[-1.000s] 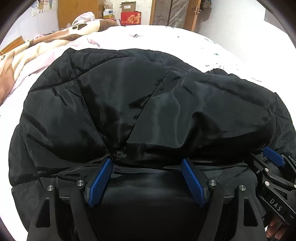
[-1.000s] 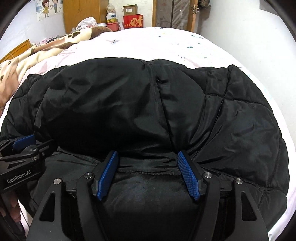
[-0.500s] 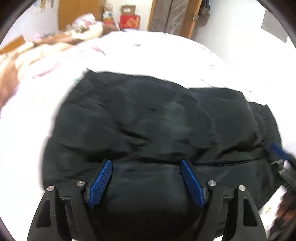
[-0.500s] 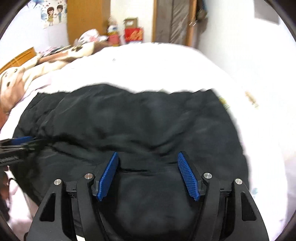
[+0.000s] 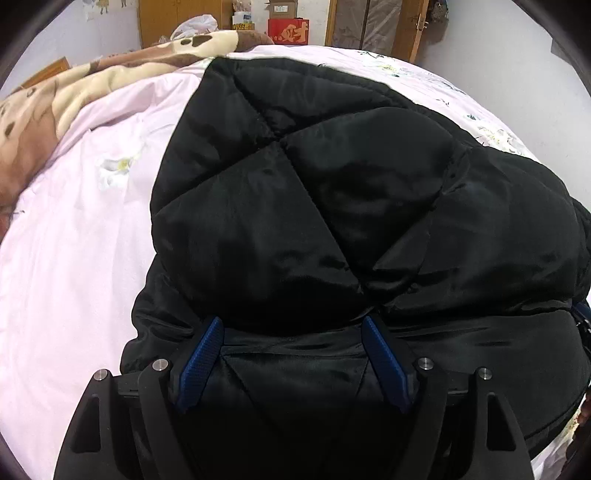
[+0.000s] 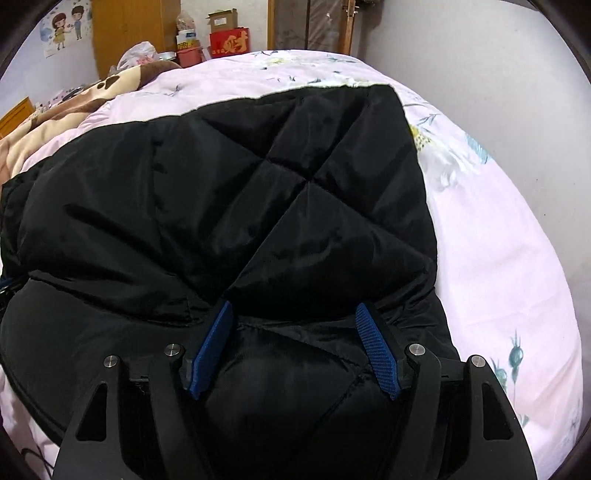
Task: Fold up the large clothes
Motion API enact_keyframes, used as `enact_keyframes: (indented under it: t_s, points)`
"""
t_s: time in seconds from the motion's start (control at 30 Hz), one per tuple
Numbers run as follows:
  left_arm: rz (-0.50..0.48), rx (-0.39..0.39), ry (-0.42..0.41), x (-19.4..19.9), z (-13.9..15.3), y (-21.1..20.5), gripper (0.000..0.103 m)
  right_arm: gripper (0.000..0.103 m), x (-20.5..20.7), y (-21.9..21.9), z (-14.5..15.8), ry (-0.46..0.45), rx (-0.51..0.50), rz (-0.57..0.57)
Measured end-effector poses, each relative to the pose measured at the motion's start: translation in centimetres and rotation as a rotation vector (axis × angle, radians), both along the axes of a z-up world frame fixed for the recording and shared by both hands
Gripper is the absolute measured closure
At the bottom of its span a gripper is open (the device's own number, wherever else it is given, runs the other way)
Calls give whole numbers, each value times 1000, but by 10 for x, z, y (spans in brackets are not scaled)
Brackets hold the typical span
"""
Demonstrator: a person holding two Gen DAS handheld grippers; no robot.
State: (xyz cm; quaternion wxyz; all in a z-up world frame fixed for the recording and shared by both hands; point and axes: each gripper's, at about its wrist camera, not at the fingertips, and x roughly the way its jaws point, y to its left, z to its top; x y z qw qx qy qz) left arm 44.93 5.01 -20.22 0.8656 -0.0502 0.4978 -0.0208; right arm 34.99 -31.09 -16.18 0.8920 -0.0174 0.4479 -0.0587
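Observation:
A black quilted padded jacket (image 5: pixel 332 206) lies folded on the pink bedsheet (image 5: pixel 74 258); it also fills the right wrist view (image 6: pixel 221 206). My left gripper (image 5: pixel 293 328) has its jaws spread wide with the jacket's near folded edge bulging between the blue pads (image 5: pixel 201 354). My right gripper (image 6: pixel 295 314) stands the same way on the jacket's right part, blue pads (image 6: pixel 376 350) wide apart with cloth between them. A bit of the right gripper (image 5: pixel 583 314) shows at the left wrist view's right edge. Whether the pads pinch the cloth is not visible.
A brown and cream blanket (image 5: pixel 92 81) lies at the bed's far left. A red box (image 6: pixel 229 44), cartons, a wooden wardrobe (image 6: pixel 129 26) and a door (image 5: pixel 410 26) stand beyond the bed. A white wall (image 6: pixel 517 74) runs along the right side.
Both grippers swept the jacket's near edge up and forward. The jacket now lies doubled over as a narrower, thicker stack with pink sheet showing on both sides.

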Motion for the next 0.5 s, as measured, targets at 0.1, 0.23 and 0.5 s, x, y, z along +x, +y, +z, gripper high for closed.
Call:
enact_keyframes:
  t_s: [0.1,0.23,0.5]
  points:
    - [-6,-3,12,0,2,1,25,34,2,2,3,15,-6,12]
    - [-37,-42,7,5,23,19,26,34,-4,-5,23,19,28,46]
    - [-61,-103,-36,6,51,78,16,27,-32,-38,68,-81,54,56]
